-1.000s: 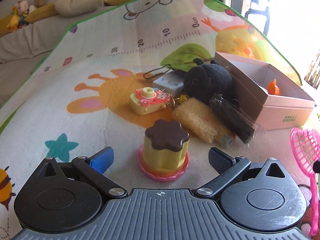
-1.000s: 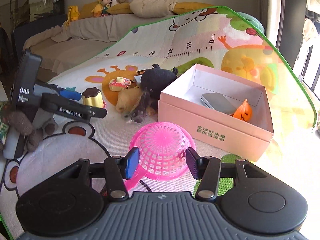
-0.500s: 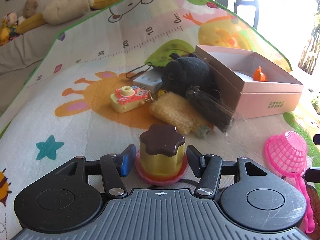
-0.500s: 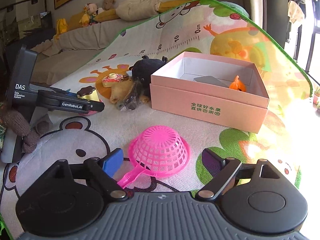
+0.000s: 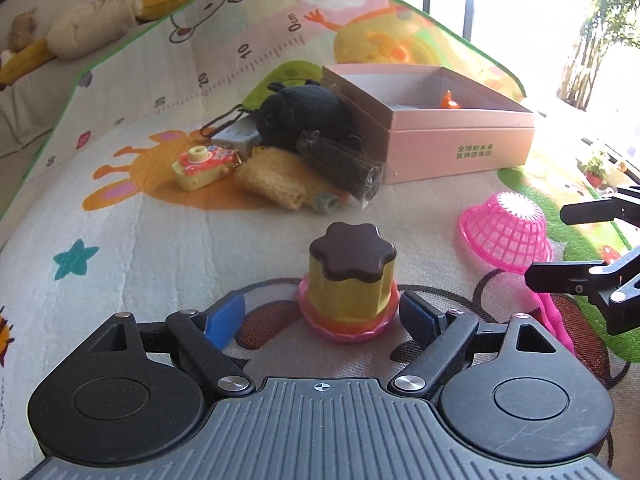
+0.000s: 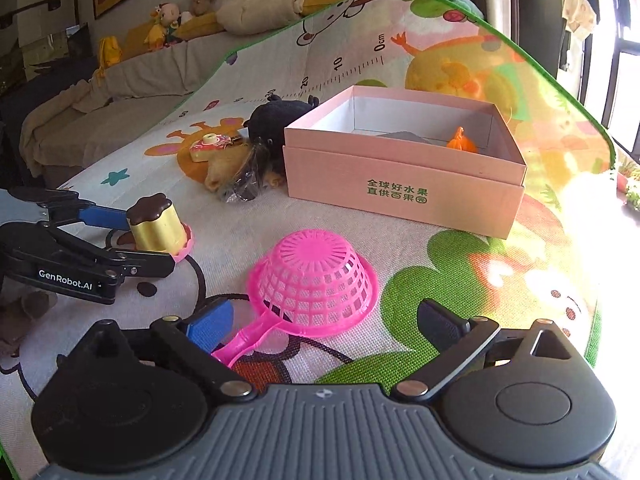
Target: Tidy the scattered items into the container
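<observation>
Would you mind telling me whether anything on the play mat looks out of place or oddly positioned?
The pink strainer lies upside down, mesh dome upward. Several toys sit heaped against the pink box, outside it, including the black plush and toy camera.

Black hand-held gripper (image 5: 322,316); blue pads (image 5: 224,316); silver screws.

Sunlit window (image 6: 624,80), cushioned sofa (image 6: 120,92)

Pudding toy (image 5: 348,280) upright; strainer (image 6: 316,280) inverted.
</observation>
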`<action>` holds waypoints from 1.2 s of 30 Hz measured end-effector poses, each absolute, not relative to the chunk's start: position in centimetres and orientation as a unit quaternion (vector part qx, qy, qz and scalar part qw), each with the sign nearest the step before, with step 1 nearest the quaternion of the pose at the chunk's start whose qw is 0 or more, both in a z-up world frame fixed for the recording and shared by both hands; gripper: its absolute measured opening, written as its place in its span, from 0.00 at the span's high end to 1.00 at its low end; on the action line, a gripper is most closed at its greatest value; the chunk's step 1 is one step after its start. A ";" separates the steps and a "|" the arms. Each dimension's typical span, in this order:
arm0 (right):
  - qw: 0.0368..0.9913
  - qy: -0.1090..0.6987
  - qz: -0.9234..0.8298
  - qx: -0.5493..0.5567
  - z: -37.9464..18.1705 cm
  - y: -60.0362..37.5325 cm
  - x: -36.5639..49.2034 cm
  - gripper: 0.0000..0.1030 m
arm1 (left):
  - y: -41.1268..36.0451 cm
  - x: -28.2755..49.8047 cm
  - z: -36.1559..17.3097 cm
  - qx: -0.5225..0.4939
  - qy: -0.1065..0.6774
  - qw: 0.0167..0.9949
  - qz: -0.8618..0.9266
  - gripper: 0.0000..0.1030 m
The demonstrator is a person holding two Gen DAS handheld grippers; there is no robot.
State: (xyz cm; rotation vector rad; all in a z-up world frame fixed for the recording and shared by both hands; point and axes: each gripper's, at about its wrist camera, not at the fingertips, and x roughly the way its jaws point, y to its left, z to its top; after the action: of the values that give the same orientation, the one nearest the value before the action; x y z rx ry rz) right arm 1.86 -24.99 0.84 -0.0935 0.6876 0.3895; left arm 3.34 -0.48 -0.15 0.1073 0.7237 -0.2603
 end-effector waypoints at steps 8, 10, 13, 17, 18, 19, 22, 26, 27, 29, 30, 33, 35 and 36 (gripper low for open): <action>0.918 0.341 0.192 -0.065 0.5 -23.6 3.2 0.23 | -1.9 3.7 -0.2 0.057 0.350 0.925 -0.138 0.13; 0.921 0.335 0.190 -0.065 1.0 -24.0 2.7 0.23 | -2.4 4.1 -0.5 0.060 0.347 0.926 -0.133 0.13; 0.925 0.323 0.189 -0.063 1.9 -25.0 1.5 0.23 | -3.3 4.0 -0.4 0.069 0.340 0.927 -0.141 0.21; 0.932 0.308 0.177 -0.062 3.1 -26.9 0.1 0.23 | -4.5 3.1 -0.1 0.080 0.337 0.925 -0.158 0.41; 0.934 0.306 0.175 -0.059 3.3 -27.3 -0.1 0.23 | -4.9 2.8 0.1 0.085 0.338 0.923 -0.164 0.41; 0.936 0.303 0.172 -0.055 3.6 -27.7 -0.4 0.23 | -5.4 2.4 0.2 0.091 0.338 0.921 -0.172 0.41; 0.939 0.294 0.173 -0.039 4.2 -29.1 -1.1 0.22 | -6.9 1.7 0.5 0.114 0.331 0.918 -0.189 0.41; 0.940 0.296 0.167 -0.028 3.9 -30.0 -1.1 0.22 | -7.9 1.2 1.4 0.109 0.326 0.917 -0.201 0.41; 0.940 0.299 0.164 -0.025 3.7 -30.1 -1.2 0.22 | -8.0 1.0 1.7 0.106 0.324 0.917 -0.206 0.41; 0.938 0.304 0.165 -0.021 3.5 -30.3 -1.3 0.22 | -8.2 0.8 2.3 0.108 0.316 0.918 -0.213 0.41; 0.937 0.303 0.170 -0.022 3.4 -30.4 -1.5 0.22 | -8.3 0.7 2.4 0.109 0.313 0.919 -0.213 0.41; 0.937 0.303 0.171 -0.022 3.1 -30.6 -1.6 0.22 | -8.4 0.6 2.7 0.105 0.315 0.919 -0.214 0.41; 0.937 0.306 0.168 -0.018 2.9 -30.6 -1.4 0.22 | -8.5 0.4 2.7 0.109 0.313 0.919 -0.214 0.41; 0.937 0.306 0.168 -0.018 2.9 -30.5 -1.4 0.22 | -8.4 0.3 2.9 0.108 0.312 0.919 -0.214 0.41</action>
State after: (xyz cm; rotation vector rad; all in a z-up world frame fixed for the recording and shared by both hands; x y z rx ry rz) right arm -1.41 -30.55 2.89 -0.0364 0.6255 0.3440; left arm 0.25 -8.38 2.87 0.2227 0.6424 -0.4398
